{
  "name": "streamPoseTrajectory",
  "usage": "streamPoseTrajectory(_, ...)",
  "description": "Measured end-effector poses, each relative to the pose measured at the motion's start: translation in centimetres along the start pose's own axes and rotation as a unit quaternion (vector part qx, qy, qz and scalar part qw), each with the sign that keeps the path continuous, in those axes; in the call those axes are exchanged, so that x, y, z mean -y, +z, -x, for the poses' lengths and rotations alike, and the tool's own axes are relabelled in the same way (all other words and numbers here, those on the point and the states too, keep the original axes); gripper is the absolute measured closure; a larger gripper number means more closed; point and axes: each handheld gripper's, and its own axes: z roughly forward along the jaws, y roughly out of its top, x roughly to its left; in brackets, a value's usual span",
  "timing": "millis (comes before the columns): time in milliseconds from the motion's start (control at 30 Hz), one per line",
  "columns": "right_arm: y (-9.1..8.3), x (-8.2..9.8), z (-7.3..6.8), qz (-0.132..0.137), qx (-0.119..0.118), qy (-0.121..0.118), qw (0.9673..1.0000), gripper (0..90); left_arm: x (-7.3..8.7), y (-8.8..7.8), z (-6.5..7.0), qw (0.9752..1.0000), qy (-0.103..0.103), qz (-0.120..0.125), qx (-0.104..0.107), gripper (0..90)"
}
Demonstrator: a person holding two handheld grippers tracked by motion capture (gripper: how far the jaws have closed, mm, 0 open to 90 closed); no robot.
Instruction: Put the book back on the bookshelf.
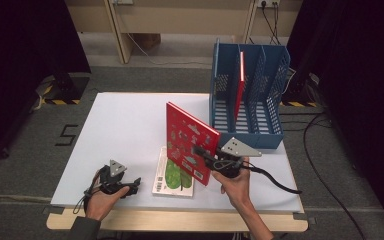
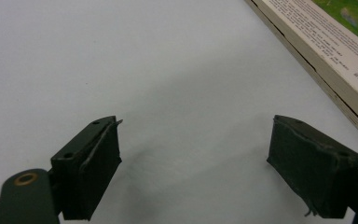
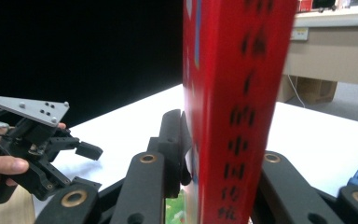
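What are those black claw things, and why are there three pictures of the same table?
Those claws are grippers, tools a person holds, one in each hand. One picture looks down from above the white table. The other two come from small cameras riding on each gripper, looking along its black jaws. The right gripper is squeezing a red book and holding it upright; up close you see its spine between the jaws. The left gripper is open, holding nothing, just above the table. A second book with a green picture lies flat. Behind stands a blue file rack with another red book inside.
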Motion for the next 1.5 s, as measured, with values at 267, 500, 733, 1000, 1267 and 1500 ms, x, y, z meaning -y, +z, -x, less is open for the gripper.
streamPoseTrajectory(267,0.5,0.7,0.3,-0.001,-0.002,0.004,1.0,73.5,0.0,0.0,0.0,1.0,0.0,-0.001,0.0,15.7)
streamPoseTrajectory(500,1.3,1.5,-0.1,-0.008,-0.006,0.009,0.9999,73.7,0.0,0.0,0.0,1.0,0.0,-0.001,0.001,15.7)
streamPoseTrajectory(733,1.7,1.7,-0.1,-0.004,-0.009,0.011,0.9999,74.0,0.0,0.0,0.0,1.0,0.0,-0.001,0.001,15.7)
streamPoseTrajectory(1000,2.0,2.0,-0.2,0.0,-0.007,0.01,0.9999,73.9,0.0,0.0,0.0,1.0,0.0,-0.001,0.002,15.7)
streamPoseTrajectory(1267,2.5,2.6,-0.3,-0.002,-0.007,0.004,1.0,73.7,0.0,0.0,0.0,1.0,0.0,-0.001,0.002,15.7)
streamPoseTrajectory(1500,2.7,3.0,-0.3,-0.006,-0.006,0.003,1.0,73.9,0.0,0.0,0.0,1.0,0.001,-0.001,0.003,15.7)
